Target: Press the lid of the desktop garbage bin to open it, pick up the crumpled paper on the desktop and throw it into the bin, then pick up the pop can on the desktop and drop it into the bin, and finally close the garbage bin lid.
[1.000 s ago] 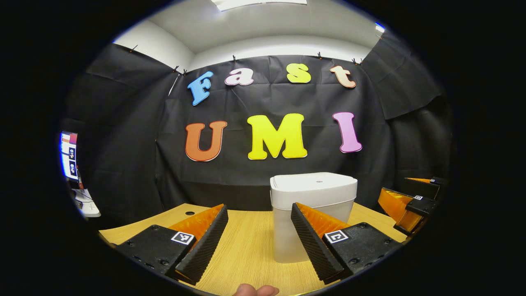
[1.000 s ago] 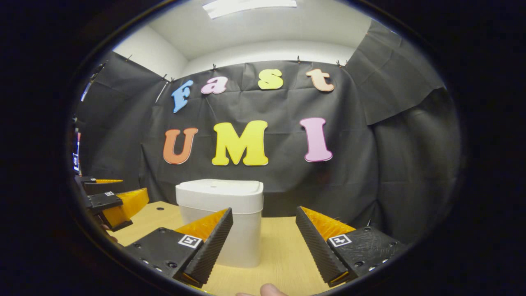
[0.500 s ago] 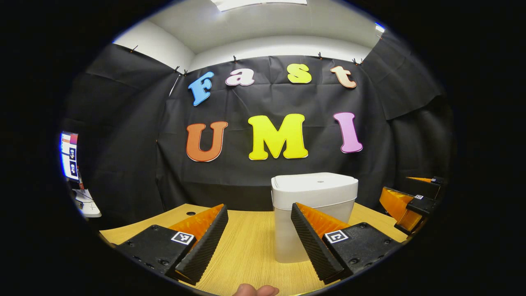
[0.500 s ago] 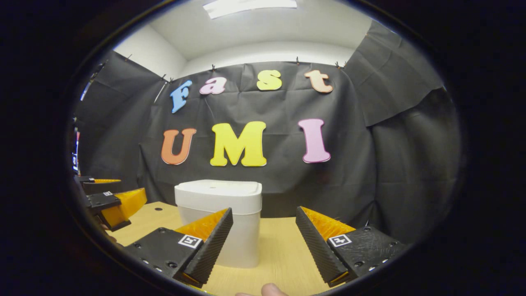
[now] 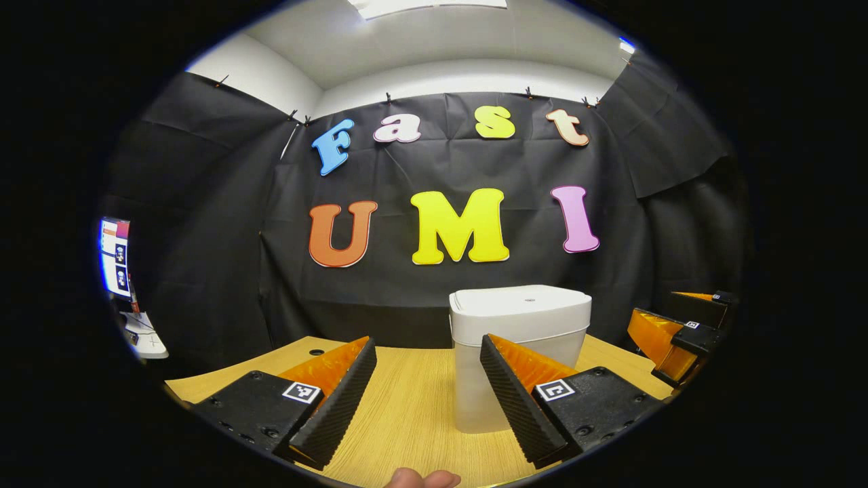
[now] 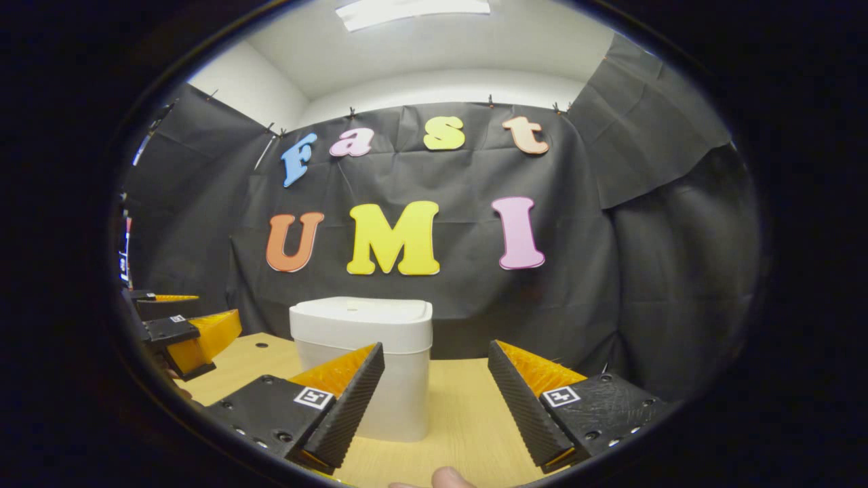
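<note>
Desktop garbage bin (image 5: pixel 519 352) upright on the wooden worktop (image 5: pixel 413 407), toward the far edge before the black cloth wall; lid (image 5: pixel 521 301) flat and closed, small mark near its centre. Same bin (image 6: pixel 363 366) in the right gripper view, left of centre, partly behind that tool's left finger.

Left tool (image 5: pixel 428 396) spread wide, nothing between its fingers, low over the near worktop and left of the bin. Right tool (image 6: pixel 436 400) likewise wide and empty, level with the bin's right side; seen also from the left gripper view at far right (image 5: pixel 668 335). Left tool seen from the right gripper view at the left edge (image 6: pixel 186 332).

Step in hand, by judgement: opening press on the lid, not yet begun. Crumpled paper and pop can not locatable from these two views.

For a good press:
- Raise one tool above lid height, then descend vertically (a slanted push risks sliding or tipping the light bin).
- Narrow the fingers first, for a firm single contact point.
- Aim at the lid's press zone, likely near the marked centre or front edge; exact latch position not discernible.
- Press briefly, then lift clear for the lid to spring.
- Keep the other tool near, ready to steady the bin wall.
</note>
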